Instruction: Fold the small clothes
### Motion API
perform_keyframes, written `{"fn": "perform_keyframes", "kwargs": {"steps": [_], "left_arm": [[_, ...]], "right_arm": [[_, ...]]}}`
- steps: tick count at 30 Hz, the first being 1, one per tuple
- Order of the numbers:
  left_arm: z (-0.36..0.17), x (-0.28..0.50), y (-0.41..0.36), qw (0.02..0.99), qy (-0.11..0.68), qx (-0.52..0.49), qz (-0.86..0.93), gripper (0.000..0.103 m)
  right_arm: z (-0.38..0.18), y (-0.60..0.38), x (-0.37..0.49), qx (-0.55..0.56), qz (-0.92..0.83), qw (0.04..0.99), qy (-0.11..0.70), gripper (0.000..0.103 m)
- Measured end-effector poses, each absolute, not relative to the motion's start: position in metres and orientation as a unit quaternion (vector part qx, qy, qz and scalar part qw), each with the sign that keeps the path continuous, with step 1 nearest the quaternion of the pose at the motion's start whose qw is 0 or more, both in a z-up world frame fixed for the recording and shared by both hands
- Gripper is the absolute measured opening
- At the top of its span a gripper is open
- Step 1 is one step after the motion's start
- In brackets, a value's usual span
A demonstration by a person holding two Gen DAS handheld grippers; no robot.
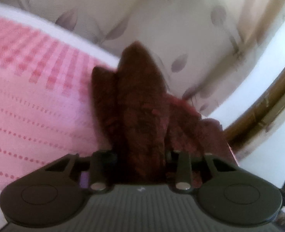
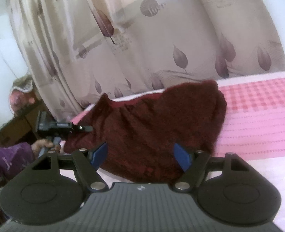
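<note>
Left claw [image 1: 140, 154] fingertips buried under maroon garment [image 1: 140, 100].

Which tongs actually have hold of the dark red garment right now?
The left tongs: they are clamped on the dark red garment at its left edge. The right tongs are spread open around it, blue pads apart.

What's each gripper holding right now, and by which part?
The left gripper is shut on the dark red garment, pinching its left edge, with bunched cloth between its fingers. The right gripper is open, holding nothing, its fingers either side of the garment's near edge.
</note>
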State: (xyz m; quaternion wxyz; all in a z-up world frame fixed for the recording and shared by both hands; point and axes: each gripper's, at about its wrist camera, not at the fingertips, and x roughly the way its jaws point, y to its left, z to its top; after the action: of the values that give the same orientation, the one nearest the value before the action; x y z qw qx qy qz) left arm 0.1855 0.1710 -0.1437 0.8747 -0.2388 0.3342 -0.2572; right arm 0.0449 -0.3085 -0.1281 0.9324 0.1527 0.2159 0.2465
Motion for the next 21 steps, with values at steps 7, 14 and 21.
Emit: {"fn": "perform_keyframes", "kwargs": {"steps": [7, 14, 21], "left_arm": [[-0.054, 0.139, 0.073, 0.924, 0.251, -0.165, -0.239, 0.034], [-0.036, 0.102, -0.081, 0.938, 0.206, -0.032, -0.278, 0.034], [-0.091, 0.082, -0.168, 0.928, 0.204, 0.028, -0.312, 0.036]], "right_arm": [[-0.108, -0.320, 0.046, 0.174, 0.262, 0.932, 0.179, 0.082], [-0.096, -0.357, 0.063, 0.275, 0.291, 0.902, 0.161, 0.084], [-0.131, -0.413, 0.100, 0.431, 0.302, 0.826, 0.203, 0.097]]}}
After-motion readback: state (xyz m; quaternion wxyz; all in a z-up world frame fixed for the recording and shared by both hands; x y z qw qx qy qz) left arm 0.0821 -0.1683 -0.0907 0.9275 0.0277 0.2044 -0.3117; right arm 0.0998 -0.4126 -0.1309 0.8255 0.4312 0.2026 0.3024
